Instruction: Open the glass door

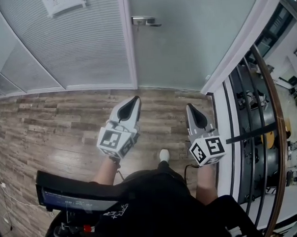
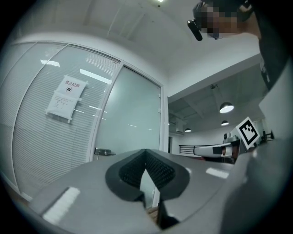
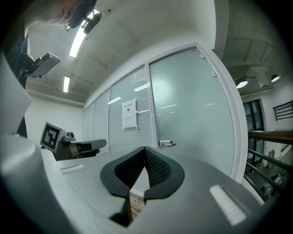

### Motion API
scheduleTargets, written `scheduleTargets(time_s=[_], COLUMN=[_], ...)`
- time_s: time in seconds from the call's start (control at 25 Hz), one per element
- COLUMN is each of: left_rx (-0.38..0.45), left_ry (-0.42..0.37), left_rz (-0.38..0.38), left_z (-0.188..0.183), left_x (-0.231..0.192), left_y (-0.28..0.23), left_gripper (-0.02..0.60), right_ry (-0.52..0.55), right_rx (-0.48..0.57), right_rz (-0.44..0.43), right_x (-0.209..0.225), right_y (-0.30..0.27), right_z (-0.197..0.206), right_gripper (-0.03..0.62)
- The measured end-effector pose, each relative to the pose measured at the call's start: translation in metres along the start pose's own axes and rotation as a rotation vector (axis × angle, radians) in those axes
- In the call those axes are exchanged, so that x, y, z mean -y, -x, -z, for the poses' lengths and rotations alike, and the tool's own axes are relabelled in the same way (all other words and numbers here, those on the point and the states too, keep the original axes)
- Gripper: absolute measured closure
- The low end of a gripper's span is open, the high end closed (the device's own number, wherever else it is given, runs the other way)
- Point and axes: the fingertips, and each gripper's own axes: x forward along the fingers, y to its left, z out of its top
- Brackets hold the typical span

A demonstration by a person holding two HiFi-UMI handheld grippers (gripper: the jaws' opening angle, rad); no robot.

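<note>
A frosted glass door (image 1: 184, 35) stands closed ahead, with a metal lever handle (image 1: 145, 21) near its left edge. The same door (image 2: 128, 119) and handle (image 2: 104, 151) show in the left gripper view, and the door (image 3: 192, 105) with its handle (image 3: 167, 143) in the right gripper view. My left gripper (image 1: 135, 100) and right gripper (image 1: 192, 108) are held side by side over the wooden floor, short of the door, both pointing at it. Each is shut with nothing between its jaws. Neither touches the door or handle.
A ribbed glass panel (image 1: 66, 40) with a paper notice (image 1: 62, 4) stands left of the door. A white wall edge (image 1: 243, 42) and a railing (image 1: 271, 105) over a lower level run along the right. Wooden floor (image 1: 50, 124) lies underfoot.
</note>
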Motion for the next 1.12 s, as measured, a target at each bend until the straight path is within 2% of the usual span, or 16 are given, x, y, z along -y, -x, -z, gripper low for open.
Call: scheduleTargets(time_s=[0.28,0.52,0.72,1.12], left_rx=[0.002,0.012,0.010,-0.001], left_ry=[0.001,0.029,0.016,0.003], left_rz=[-0.038,-0.041,-0.046,-0.083], left_z=[0.005,0.010,0.017,0.021], left_x=[-0.011,-0.011,-0.005,0.000], left_y=[-0.049,-0.103,-0.142,-0.152], left_gripper=[0.581,0.581,0.581,0.581], right_ry=[-0.024,-0.011,-0.007,-0.027], right_rx=[-0.003,-0.012,-0.009,-0.005], right_rz=[-0.044,-0.070,-0.099,-0.150], right_x=[0.042,0.086,0.117,0.134], right_y=[-0.035,-0.062,-0.074,-0.085], right_z=[-0.002,-0.006,-0.011,-0.006], right_gripper=[0.592,0.592,0.592,0.592])
